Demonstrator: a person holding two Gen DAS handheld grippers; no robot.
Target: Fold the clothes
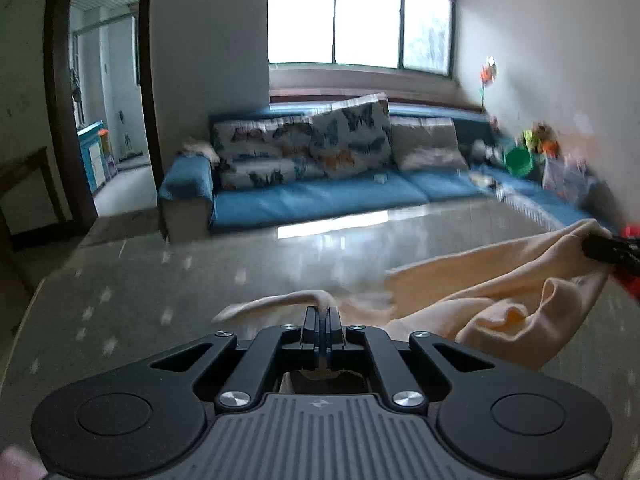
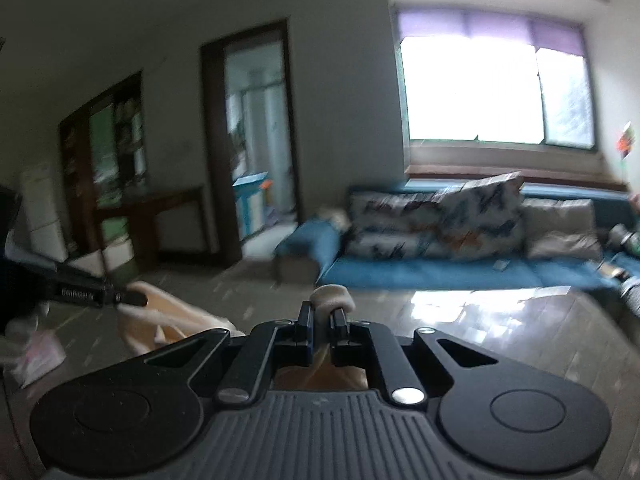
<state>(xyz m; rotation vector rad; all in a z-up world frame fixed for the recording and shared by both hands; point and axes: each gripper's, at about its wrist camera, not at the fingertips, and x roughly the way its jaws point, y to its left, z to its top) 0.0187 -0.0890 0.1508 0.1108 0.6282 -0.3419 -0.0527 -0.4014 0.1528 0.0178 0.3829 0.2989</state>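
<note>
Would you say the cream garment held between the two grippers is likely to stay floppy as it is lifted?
Probably floppy: the cream garment sags in soft folds between the left gripper and right gripper. It seems light, since small pinches carry it. Thin bunched cloth might slip out.

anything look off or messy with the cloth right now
Nothing damaged or spilled. The cream garment is bunched and sagging between the left gripper and right gripper, both shut on its edges, not yet spread flat on the table.
</note>
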